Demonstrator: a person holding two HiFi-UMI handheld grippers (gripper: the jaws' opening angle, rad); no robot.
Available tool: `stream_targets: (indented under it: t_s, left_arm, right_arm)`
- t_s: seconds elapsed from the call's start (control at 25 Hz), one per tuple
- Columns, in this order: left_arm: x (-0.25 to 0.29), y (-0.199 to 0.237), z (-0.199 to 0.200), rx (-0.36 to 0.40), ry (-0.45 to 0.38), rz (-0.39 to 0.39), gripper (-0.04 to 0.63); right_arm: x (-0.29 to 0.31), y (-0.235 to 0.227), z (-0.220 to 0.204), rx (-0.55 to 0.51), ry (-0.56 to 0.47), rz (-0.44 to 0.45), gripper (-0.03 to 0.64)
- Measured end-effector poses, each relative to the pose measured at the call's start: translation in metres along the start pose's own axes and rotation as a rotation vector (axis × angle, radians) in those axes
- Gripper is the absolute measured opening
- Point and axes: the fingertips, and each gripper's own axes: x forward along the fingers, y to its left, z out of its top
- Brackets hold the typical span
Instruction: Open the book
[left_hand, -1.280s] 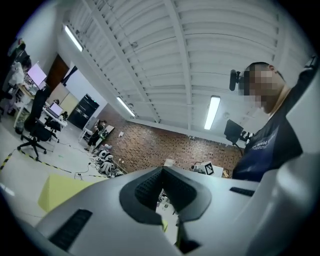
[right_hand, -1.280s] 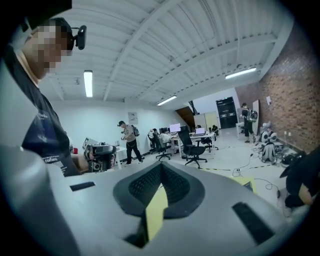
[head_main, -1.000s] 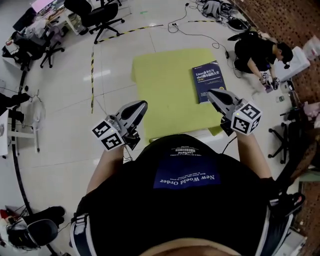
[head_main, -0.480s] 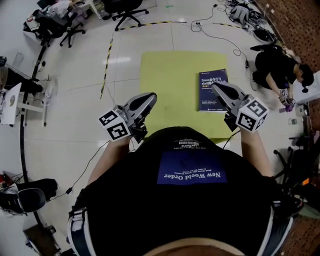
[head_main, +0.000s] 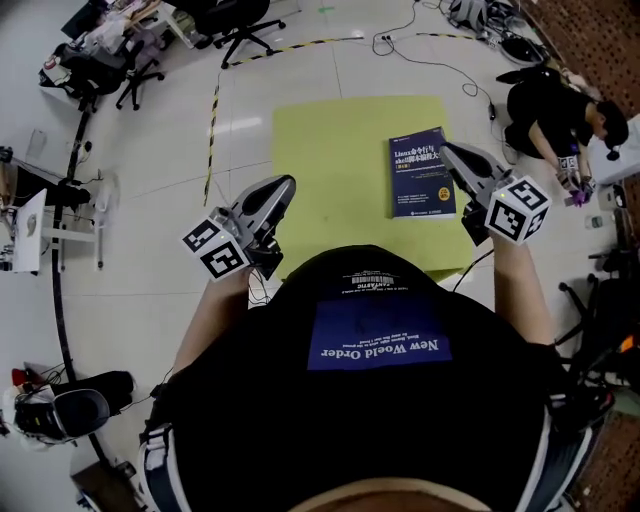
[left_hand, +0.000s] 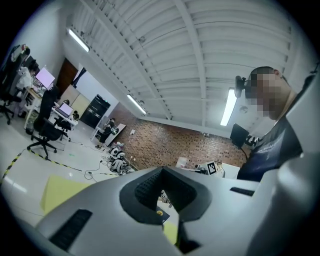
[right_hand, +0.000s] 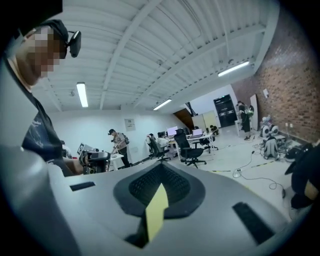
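A closed blue book lies on the right part of a yellow-green mat. In the head view my right gripper is shut, its tip at the book's right edge and above it; whether it touches the book I cannot tell. My left gripper is shut and empty over the mat's left near edge, well apart from the book. In the left gripper view the closed jaws leave a slit that shows a corner of the book. The right gripper view shows its jaws closed, with a strip of the mat behind them.
A person in black crouches on the floor just right of the mat. Office chairs and desks stand at the far left. A yellow-black tape line and cables run across the white floor.
My right gripper has moved from the book's near right corner to farther along its right edge. My left gripper has shifted a little forward over the mat's left edge. Both stay shut.
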Motion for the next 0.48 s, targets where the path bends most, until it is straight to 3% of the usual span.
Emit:
stream_targets:
  t_s: [0.16,0.4,0.48]
  left_arm:
    - [0.059,0.004,-0.006,0.005,0.083,-0.019,-0.005]
    - [0.140,0.032,-0.065,-0.021,0.234,-0.047,-0.005]
    - [0.174,0.038,-0.096,-0.052,0.269,-0.070,-0.005]
  right_arm:
    - [-0.028,-0.073,-0.007,0.107,0.016,-0.097,-0.014]
    - [-0.045,-0.153,-0.081,0.255,0.070,-0.197,-0.014]
    - [-0.046,-0.174,-0.116,0.341,0.096,-0.168,0.247]
